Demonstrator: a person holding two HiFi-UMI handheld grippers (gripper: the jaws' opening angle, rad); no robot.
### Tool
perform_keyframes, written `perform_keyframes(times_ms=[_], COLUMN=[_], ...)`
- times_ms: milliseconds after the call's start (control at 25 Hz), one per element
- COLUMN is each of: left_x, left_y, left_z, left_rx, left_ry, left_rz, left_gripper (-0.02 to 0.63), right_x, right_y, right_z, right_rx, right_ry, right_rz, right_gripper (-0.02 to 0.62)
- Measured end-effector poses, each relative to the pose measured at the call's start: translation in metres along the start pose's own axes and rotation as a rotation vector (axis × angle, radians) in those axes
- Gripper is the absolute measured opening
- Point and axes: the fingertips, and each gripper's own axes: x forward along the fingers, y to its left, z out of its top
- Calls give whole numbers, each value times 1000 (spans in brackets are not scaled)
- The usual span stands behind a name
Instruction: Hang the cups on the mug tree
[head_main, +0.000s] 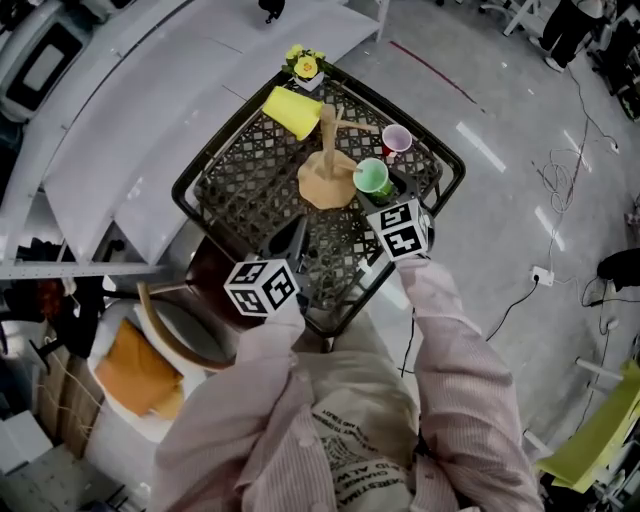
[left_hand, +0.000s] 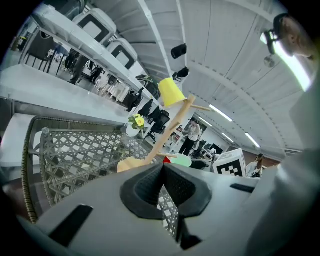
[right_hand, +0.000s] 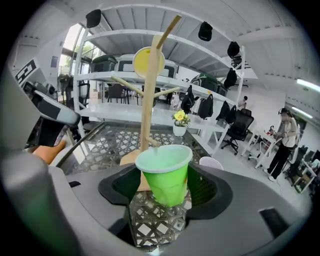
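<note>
Green tapered plastic cup (right_hand: 165, 172) sits mouth up, clamped between the ribbed black jaws of the right gripper (right_hand: 163, 192), held off the black metal lattice desk (head_main: 235, 185). The pale wooden mug tree (right_hand: 147, 105) stands just beyond it at 12 o'clock, its trunk upright, with bare pegs slanting out toward 10 and 2 o'clock. A yellow plastic cup (right_hand: 148, 61) hangs near its top. The right hand is the nearer one. The left gripper (left_hand: 162, 172) has its jaws together on nothing. A pink plastic cup (head_main: 397, 140) stands on the desk.
</note>
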Motion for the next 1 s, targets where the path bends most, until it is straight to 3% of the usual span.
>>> perform_keyframes(times_ms=[400, 1000], left_x=[5, 13], left_y=[13, 14], left_z=[-1, -1], left_rx=[-12, -31], left_ry=[24, 38], left_rz=[-52, -98], left_gripper=[-2, -2], right_x=[13, 28], right_y=[11, 27], right_z=[10, 27], right_rx=[-93, -423], right_ry=[87, 194], right_rz=[-49, -92], right_gripper=[288, 288])
